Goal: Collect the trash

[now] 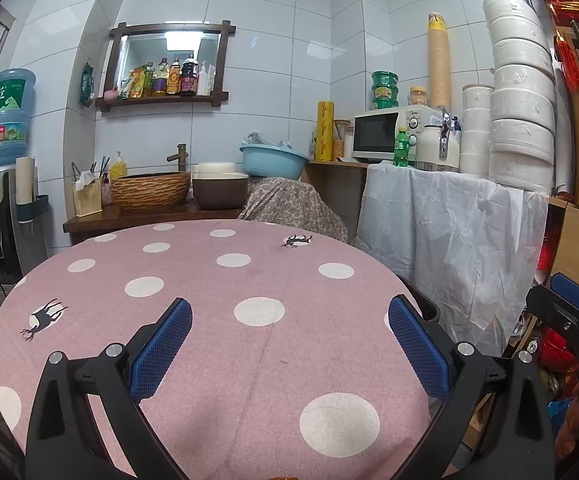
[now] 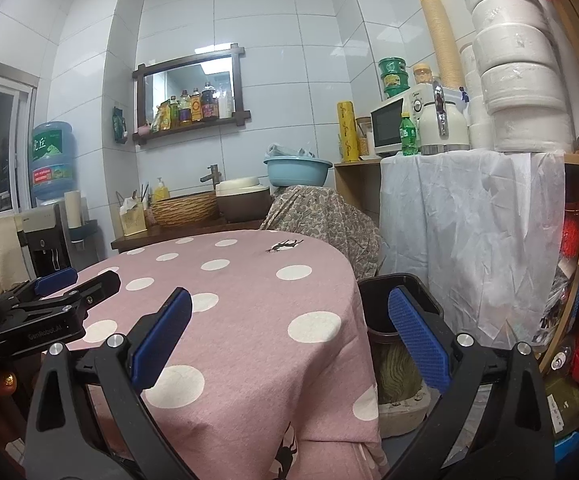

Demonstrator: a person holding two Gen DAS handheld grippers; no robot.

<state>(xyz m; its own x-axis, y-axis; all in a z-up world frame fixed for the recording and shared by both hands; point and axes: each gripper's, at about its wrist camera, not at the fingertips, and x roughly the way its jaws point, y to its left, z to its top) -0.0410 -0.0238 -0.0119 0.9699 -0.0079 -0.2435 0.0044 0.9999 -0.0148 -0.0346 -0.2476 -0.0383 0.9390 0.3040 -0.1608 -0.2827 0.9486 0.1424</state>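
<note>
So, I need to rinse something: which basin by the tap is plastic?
The light blue plastic basin, right of the woven basket-style sink and brown bowl.

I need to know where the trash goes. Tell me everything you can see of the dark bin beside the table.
The bin is dark brown or black, plastic by its look, with a rounded rectangular rim. It stands upright and open, no lid, low beside the table, at its right edge. Its inside is dark, so its contents cannot be told. The pink cloth hangs at its left; a white sheet hangs behind it. The right tool's blue pad covers part of its rim. In the left view only a sliver of it shows.
</note>
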